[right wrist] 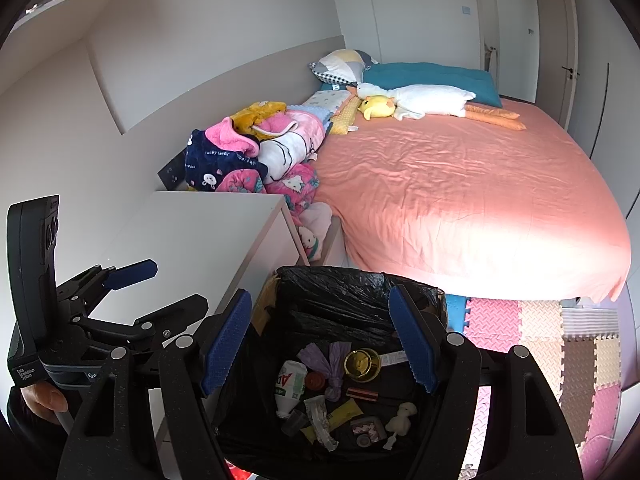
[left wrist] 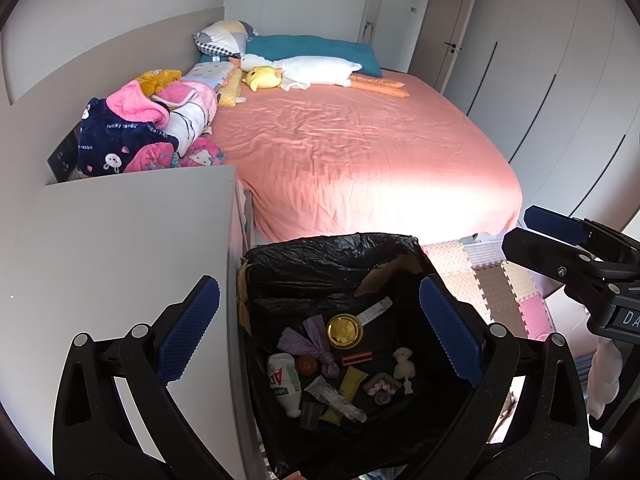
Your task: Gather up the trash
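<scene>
A wide bed with a salmon-pink sheet (left wrist: 360,148) fills the far side of the room, with a heap of pink and navy fleece blankets (left wrist: 148,132) and a long white plush goose (left wrist: 304,70) near its head. Beside it stands a flat white desk (left wrist: 120,248), its top bare in both views. Wedged between the desk's edge and the pastel foam puzzle mats on the floor (right wrist: 540,332) sits a cardboard bin lined with a black plastic bag (left wrist: 328,256), and the collected trash lies at its bottom: a white plastic bottle with green lettering (left wrist: 285,380), a knotted purple bag (left wrist: 316,344), a round gold lid (left wrist: 344,330) and small wrappers. Both tools hover directly over the bin's mouth, pointing steeply down. The left hand-held gripper (left wrist: 320,328) has its blue pads spread apart with nothing between them, and the right hand-held gripper (right wrist: 320,340) likewise stands parted and empty. Collection looks nearly or wholly finished, since no loose litter shows on the bed, desk or mats. If another piece turns up, each tool should lift straight clear of the bag's rim before swinging out, to avoid snagging the thin liner. Open room lies to the right over the mats; the desk edge crowds the left.
</scene>
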Motion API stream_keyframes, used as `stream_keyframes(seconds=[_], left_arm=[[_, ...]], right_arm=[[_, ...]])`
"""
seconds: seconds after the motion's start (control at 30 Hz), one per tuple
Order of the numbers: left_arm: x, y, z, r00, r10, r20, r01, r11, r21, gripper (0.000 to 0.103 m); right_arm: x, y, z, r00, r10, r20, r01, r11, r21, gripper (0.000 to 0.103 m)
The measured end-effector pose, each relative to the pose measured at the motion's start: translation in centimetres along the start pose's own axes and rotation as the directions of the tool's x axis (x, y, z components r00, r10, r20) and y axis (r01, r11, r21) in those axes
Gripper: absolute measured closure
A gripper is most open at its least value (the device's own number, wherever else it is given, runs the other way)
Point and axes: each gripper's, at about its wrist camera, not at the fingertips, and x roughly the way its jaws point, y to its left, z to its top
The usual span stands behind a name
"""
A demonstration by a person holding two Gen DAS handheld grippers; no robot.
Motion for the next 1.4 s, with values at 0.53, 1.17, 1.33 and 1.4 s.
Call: stream_keyframes(seconds=[0.53,1.17,1.33,1.4], left_arm=[[0.2,-0.18,0.25,1.0,-0.002,0.013,0.002,1.0,0.005,0.006],[0.61,0.21,0.49,1.0,0.001,0.001,-0.001,1.0,0.019,0.006],[0.69,0.17,0.48,1.0,0.004,-0.002,-0.004,1.0,0.029,0.006],[0.74,0.14,0.49,1.0,0.004,-0.003,-0.004,0.999,0.033,0.006]], right_arm=[[0.03,0.09,0.06,1.0,0.0,-0.002,0.0,1.0,0.002,0.031],[0.17,0.0,0.01,1.0,0.002,-0.006,-0.002,1.0,0.002,0.031],[0.4,-0.11,-0.17,1.0,0.002,-0.009,-0.001,1.0,0.003,0.031],[0.41,-0.11,-0.09,1.0,0.002,-0.009,-0.002,1.0,0.003,0.031]])
